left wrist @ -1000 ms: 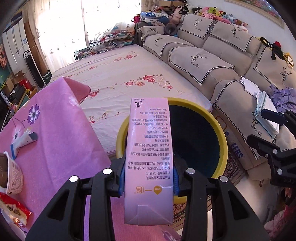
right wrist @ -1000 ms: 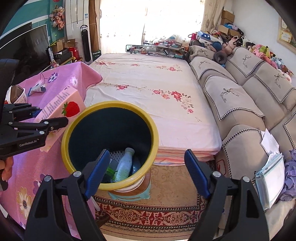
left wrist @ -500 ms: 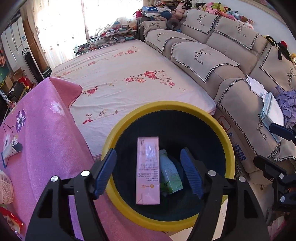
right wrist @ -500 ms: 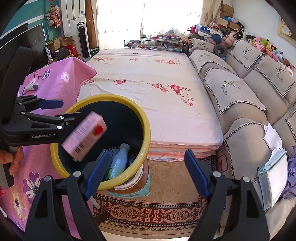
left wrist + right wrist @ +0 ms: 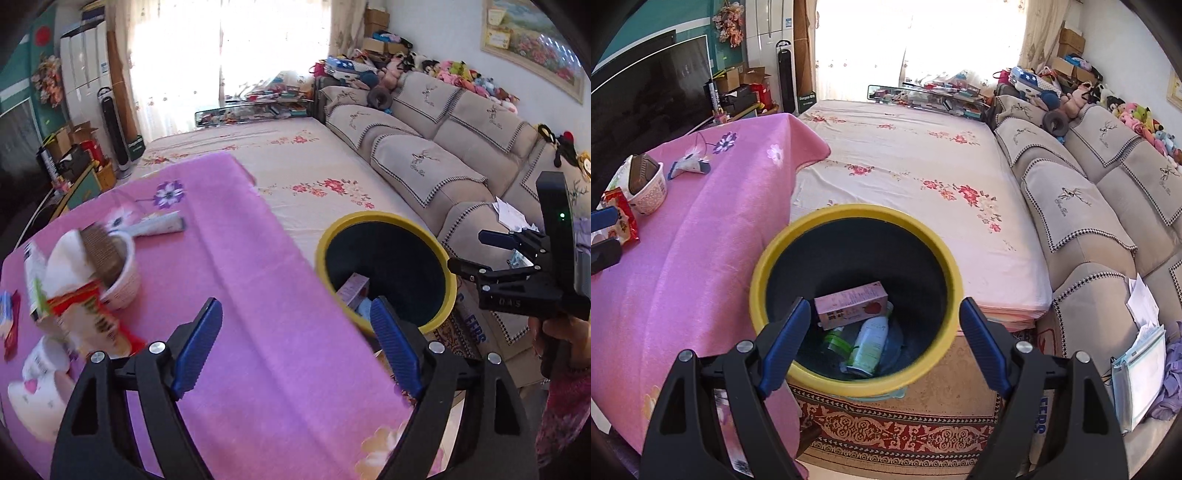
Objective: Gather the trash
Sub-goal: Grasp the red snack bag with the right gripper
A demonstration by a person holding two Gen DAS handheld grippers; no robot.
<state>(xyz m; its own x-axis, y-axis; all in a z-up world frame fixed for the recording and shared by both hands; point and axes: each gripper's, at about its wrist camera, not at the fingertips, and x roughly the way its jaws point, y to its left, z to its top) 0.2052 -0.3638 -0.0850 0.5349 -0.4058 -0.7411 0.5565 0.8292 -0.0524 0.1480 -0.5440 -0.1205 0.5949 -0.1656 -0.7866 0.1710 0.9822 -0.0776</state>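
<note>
Left wrist: left gripper (image 5: 295,347) fingers opening (empty); right gripper (image 5: 882,343) fingers apart, empty.

Home living room, sectional sofa (image 5: 1082,206), plush toys (image 5: 1137,118), television (image 5: 646,96)

Left gripper (image 5: 295,345) angled downward, jaws opening, nothing between the blue pads (image 5: 197,345). Right gripper (image 5: 881,345) likewise tilted down, jaws spread wide and empty. In the left wrist view, right gripper (image 5: 480,251) seen side-on at the far right, held level with pads parted, gripped from below by a hand (image 5: 561,341) with a patterned sleeve (image 5: 561,413) beneath. In the right wrist view, only pad tips of the left gripper (image 5: 602,236) at the left edge.
</note>
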